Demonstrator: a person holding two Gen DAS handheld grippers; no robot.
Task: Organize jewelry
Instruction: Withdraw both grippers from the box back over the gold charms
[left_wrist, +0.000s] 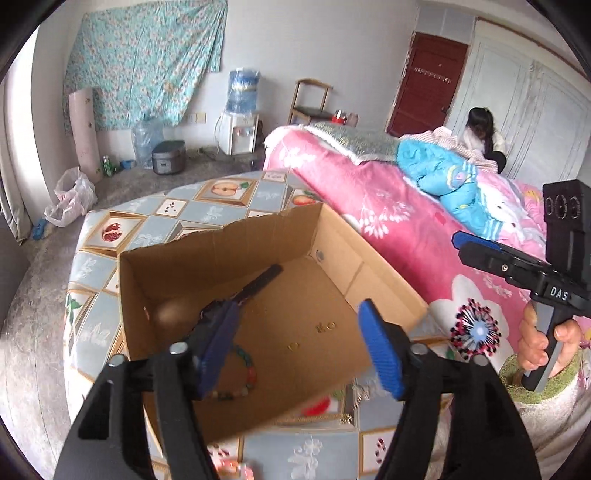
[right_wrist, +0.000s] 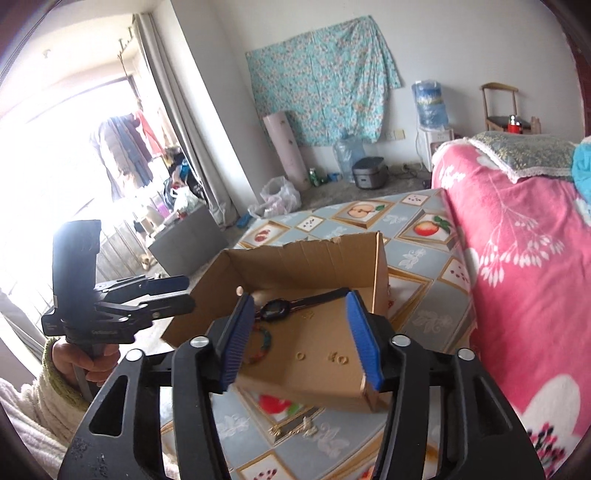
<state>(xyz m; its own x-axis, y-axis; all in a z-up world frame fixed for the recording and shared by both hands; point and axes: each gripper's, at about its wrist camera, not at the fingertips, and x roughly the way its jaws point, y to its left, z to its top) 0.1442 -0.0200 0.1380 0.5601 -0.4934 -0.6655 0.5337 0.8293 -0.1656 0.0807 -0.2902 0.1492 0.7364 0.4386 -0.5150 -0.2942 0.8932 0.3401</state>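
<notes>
- Cardboard box (left_wrist: 258, 280), open-topped, sits on a counter (left_wrist: 229, 206) covered in a fruit-print cloth, just beside a bed with a pink floral blanket (left_wrist: 399, 229).
- Inside the box lie a beaded bracelet (left_wrist: 243, 373) near the front left, a black watch (right_wrist: 275, 309) with its strap stretched toward the back, and a few small gold rings (right_wrist: 301, 356) scattered on the floor of the box.
- Left tool (left_wrist: 299, 347) hovers above the front of the box, its blue-padded jaws spread wide and holding nothing.
- Right tool (right_wrist: 301, 345) hangs over the box from the other side, its jaws also wide apart and empty; the watch and rings show between them.
- Each tool is gripped by a hand; the right hand (left_wrist: 543, 343) shows at the edge of the left view, in a cream sleeve with a green cuff.
- Behind, a water dispenser (left_wrist: 240, 118), a rice cooker (left_wrist: 168, 157) on the floor, and a floral sheet (left_wrist: 144, 62) pinned to the wall.
</notes>
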